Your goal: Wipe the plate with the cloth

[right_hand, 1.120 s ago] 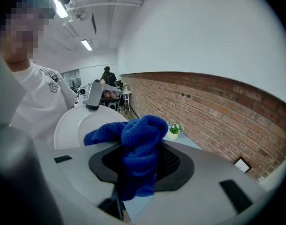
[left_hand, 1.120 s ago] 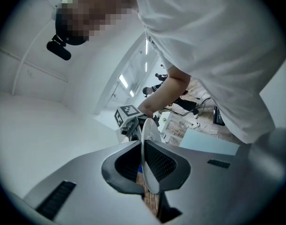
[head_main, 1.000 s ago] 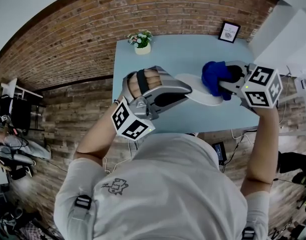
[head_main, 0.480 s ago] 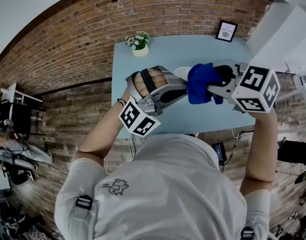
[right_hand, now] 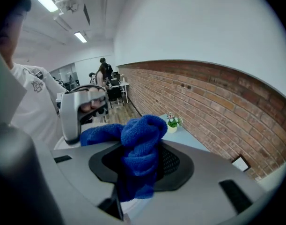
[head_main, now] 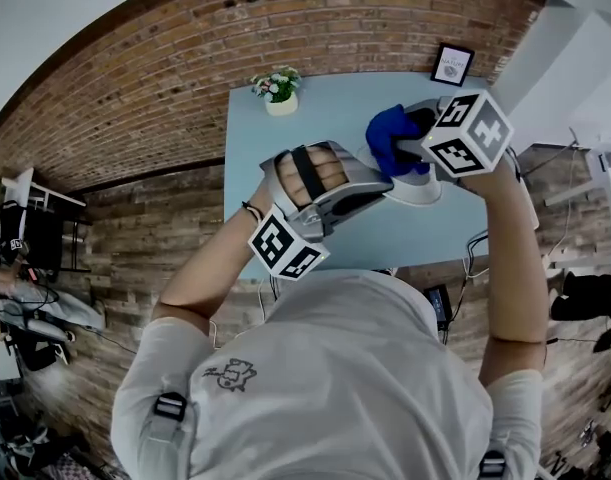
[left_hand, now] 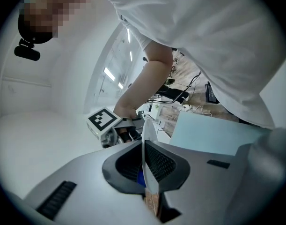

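Observation:
A white plate is held over the light blue table, and my left gripper is shut on its near rim. In the left gripper view the plate shows edge-on, a thin white blade pinched between the two dark pads. My right gripper is shut on a bunched blue cloth and presses it on the plate's far left part. In the right gripper view the cloth bulges up between the jaws of the right gripper, with the left gripper's body just beyond it.
A small white pot of flowers stands at the table's far left corner and a framed picture at the far right. A brick wall runs behind the table. Chairs and gear fill the floor at the left.
My right gripper has carried the cloth leftward and further back across the plate. My left gripper and the plate have shifted a little to the right and lower.

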